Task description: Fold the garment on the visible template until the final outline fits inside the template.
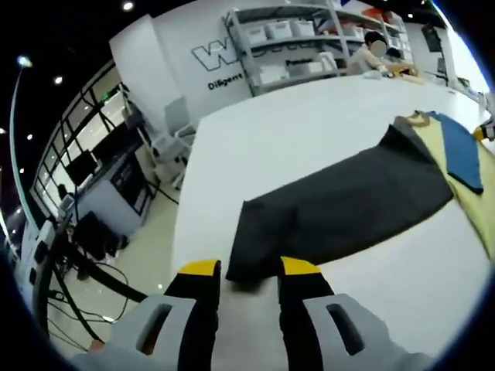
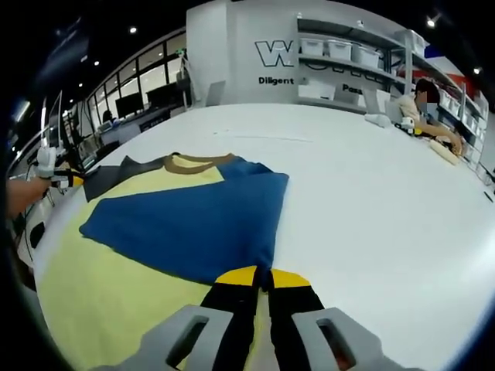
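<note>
- The garment (image 2: 186, 224), yellow with a blue folded part and a brown collar, lay flat on the white bench (image 2: 363, 193); a dark grey template (image 1: 340, 205) lay beside it, under its collar end
- The right gripper (image 2: 263, 278) was nearly pressed together at the blue fold's edge; whether it pinched cloth I could not tell
- The left gripper (image 1: 249, 270) stood spread at the template's near corner, apparently not gripping it
</note>
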